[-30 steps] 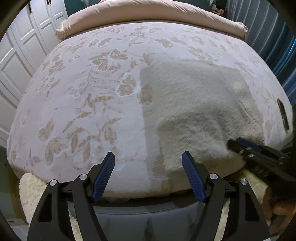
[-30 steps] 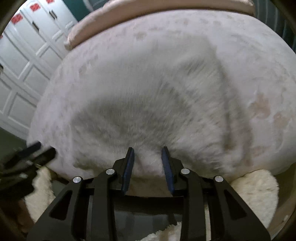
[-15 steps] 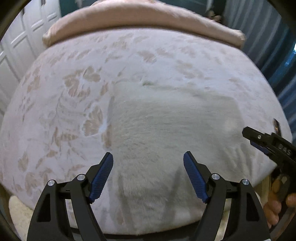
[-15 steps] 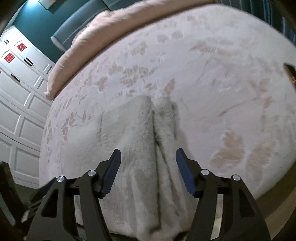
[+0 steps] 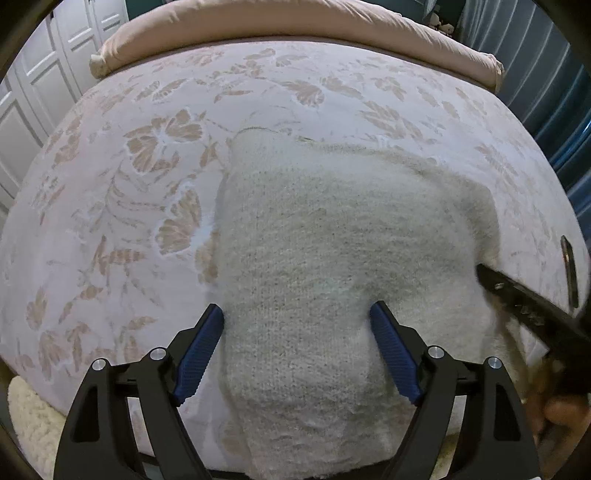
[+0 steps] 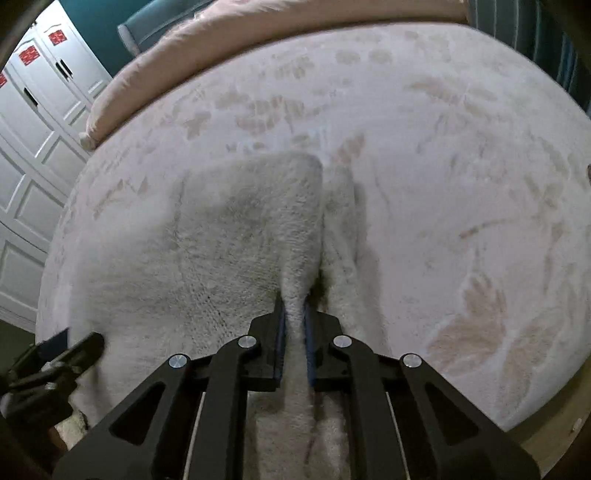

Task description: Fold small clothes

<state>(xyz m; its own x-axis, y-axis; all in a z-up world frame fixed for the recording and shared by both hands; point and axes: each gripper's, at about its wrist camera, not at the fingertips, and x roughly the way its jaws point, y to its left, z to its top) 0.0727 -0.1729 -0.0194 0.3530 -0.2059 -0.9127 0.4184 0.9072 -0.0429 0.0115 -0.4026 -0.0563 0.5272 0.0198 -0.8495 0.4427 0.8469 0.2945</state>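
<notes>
A fuzzy cream knitted garment (image 5: 332, 251) lies on the floral bedspread (image 5: 110, 221), its near end hanging over the bed's front edge. My left gripper (image 5: 297, 332) is open, its blue pads on either side of the garment's left part. My right gripper (image 6: 293, 317) is shut on a raised ridge of the garment (image 6: 229, 236) at its right side; it shows at the right of the left wrist view (image 5: 517, 299). The left gripper shows at the lower left of the right wrist view (image 6: 70, 350).
A pink bolster (image 5: 280, 22) lies across the far end of the bed. White wardrobe doors (image 6: 33, 122) stand to the left, blue curtains (image 5: 546, 74) to the right. A dark flat object (image 5: 569, 269) lies on the bed's right edge. A fluffy rug (image 5: 26, 417) is below.
My right gripper has closed from open onto the garment's right edge fold. My left gripper has moved forward over the garment and stays open.
</notes>
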